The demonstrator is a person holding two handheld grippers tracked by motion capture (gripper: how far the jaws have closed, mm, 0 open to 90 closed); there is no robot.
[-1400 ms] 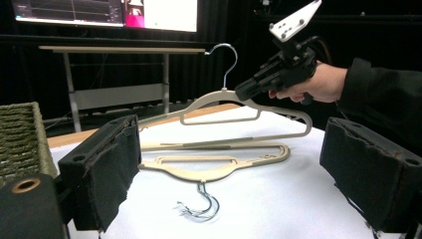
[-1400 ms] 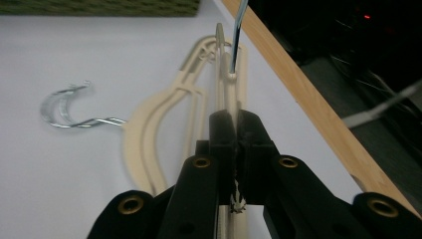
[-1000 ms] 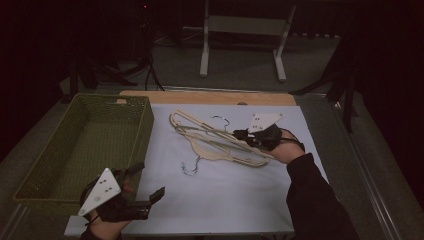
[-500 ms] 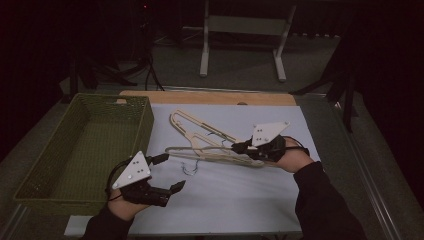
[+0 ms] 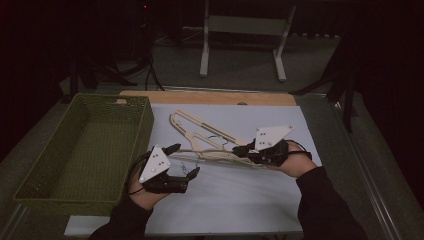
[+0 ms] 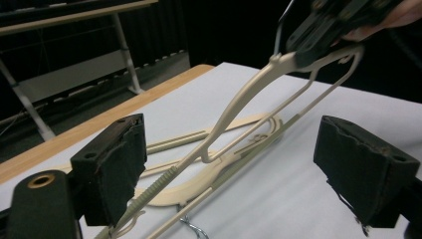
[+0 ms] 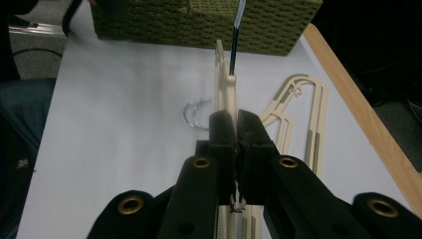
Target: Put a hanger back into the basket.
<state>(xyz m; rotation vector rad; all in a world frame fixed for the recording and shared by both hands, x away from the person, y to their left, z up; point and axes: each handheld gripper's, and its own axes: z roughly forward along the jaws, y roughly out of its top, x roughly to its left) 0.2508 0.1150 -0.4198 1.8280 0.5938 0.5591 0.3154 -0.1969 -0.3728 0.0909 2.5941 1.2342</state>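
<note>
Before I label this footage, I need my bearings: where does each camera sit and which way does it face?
High view: above the person's side, facing forward and down on the white table sheet and green woven basket; forearms and both grippers show.
Left gripper view: between its open black jaws, facing the lifted cream plastic hanger.
Right gripper view: along jaws clamped on that hanger, toward the basket.
All three share the hanger.

Cream plastic clothes hangers (image 5: 210,142) with silver metal hooks (image 7: 195,115). Olive-green woven rectangular basket (image 5: 80,150). White table sheet (image 5: 240,200), light wood edge strip (image 5: 210,98). Black foam jaw pads (image 6: 112,167); brass-coloured rivets (image 7: 201,162).
</note>
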